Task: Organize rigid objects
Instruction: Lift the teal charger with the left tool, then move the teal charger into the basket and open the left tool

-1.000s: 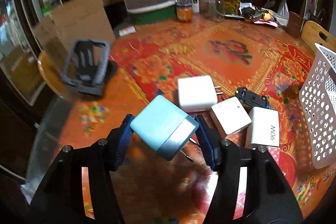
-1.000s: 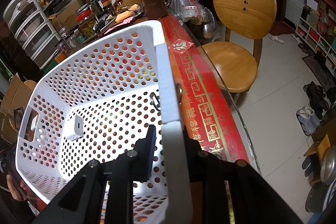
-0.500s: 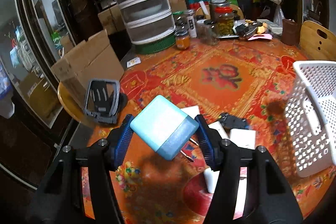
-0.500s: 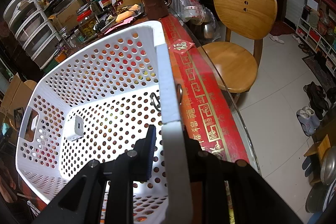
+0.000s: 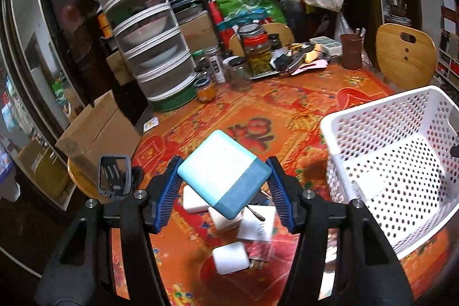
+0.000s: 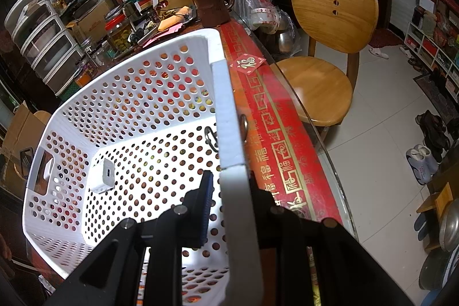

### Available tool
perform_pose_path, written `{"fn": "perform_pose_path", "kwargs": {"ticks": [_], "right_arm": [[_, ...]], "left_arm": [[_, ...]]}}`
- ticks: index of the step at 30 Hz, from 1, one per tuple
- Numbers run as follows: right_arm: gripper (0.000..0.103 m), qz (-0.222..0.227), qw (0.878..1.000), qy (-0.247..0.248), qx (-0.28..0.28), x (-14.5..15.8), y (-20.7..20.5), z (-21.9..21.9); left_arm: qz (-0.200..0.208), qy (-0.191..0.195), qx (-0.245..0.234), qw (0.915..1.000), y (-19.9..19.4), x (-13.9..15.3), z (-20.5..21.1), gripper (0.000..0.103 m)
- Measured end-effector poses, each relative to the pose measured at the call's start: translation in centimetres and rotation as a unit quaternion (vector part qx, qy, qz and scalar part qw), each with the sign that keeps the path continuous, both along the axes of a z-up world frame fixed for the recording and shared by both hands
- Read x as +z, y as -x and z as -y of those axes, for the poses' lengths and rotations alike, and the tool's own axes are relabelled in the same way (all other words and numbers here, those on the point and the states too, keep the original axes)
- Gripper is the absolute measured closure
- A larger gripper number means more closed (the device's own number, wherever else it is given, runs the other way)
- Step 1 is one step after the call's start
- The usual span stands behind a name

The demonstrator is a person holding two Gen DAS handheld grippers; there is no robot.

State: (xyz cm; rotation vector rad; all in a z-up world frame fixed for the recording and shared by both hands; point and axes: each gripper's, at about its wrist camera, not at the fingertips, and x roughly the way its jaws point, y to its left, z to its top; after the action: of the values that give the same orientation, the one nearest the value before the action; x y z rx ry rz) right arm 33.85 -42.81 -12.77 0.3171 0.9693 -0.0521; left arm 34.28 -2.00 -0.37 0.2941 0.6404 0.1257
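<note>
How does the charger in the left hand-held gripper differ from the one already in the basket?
The held charger is blue in two tones; the basket charger is white. The held one is clamped off the table between the pads, tilted; the other lies loose on the basket floor. Both are boxy wall chargers.

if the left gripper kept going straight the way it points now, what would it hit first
Probably the red patterned tablecloth, just past the white chargers below. The left gripper, holding the blue charger, aims left of the white basket; depth is unclear.
</note>
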Motion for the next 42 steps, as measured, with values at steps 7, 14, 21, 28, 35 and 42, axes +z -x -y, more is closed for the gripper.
{"fn": "perform_pose_path", "kwargs": {"ticks": [7, 14, 21, 28, 35, 42], "right_arm": [[0.083, 0.000, 1.000, 0.000, 0.000, 0.0, 0.0, 0.0], [0.083, -0.001, 1.000, 0.000, 0.001, 0.1, -0.1, 0.0], [0.083, 0.000, 1.000, -0.002, 0.001, 0.1, -0.1, -0.1], [0.083, 0.000, 1.000, -0.003, 0.001, 0.1, -0.1, 0.0], [0.083, -0.001, 1.000, -0.003, 0.001, 0.1, -0.2, -0.1], [0.083, -0.004, 1.000, -0.004, -0.001, -0.1, -0.2, 0.0]], "left_arm": [[-0.017, -0.017, -0.065, 0.9976, -0.1, 0.0, 7.6, 0.047], [-0.094, 0.000, -0.134, 0.9865, -0.5, -3.2, 13.2, 0.047], [-0.132, -0.013, -0.142, 0.9810, -1.3, -6.3, 15.1, 0.047], [-0.141, -0.029, -0.142, 0.9794, -1.8, -7.6, 15.5, 0.047], [-0.156, -0.016, -0.145, 0.9768, -2.3, -8.8, 15.1, 0.046], [-0.082, 0.049, -0.164, 0.9818, -0.3, -4.9, 10.4, 0.011]]}}
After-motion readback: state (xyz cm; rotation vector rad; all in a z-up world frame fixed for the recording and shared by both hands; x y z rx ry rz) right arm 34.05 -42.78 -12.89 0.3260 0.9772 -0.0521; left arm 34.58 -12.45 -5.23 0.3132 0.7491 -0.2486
